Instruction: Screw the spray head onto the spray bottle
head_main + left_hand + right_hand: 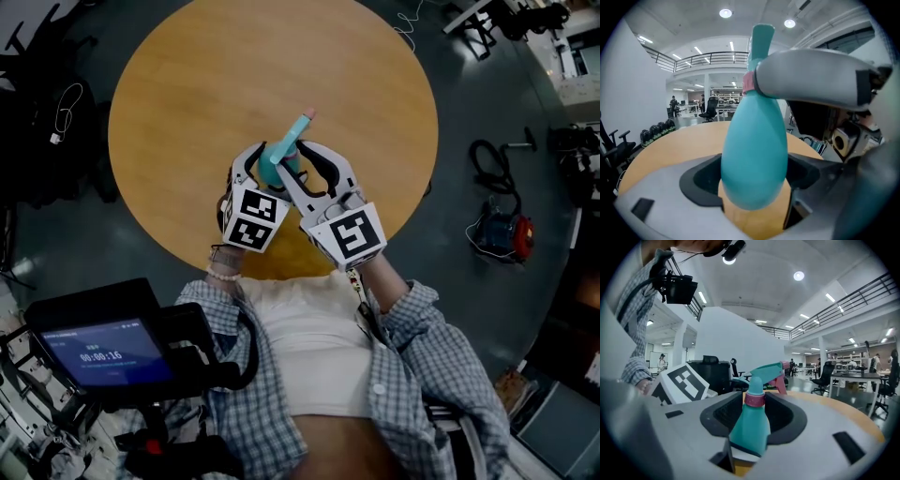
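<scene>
One teal spray bottle (753,154), one spray head (768,372) on it. My left gripper (754,180) clamps its body; my right gripper (754,401) clamps the pink collar (754,399). One round table (187,112).

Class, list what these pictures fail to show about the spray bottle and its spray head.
Head view: left tongs and right tongs cover most of the spray bottle.
Left gripper view: right tongs hide part of the spray head and pink collar.
Every view: the collar hides how far the head is screwed on.

We see bright ceiling lights (725,13). Both gripper views bend at their dark edges, and the close spray bottle (754,154) looks blurry.
</scene>
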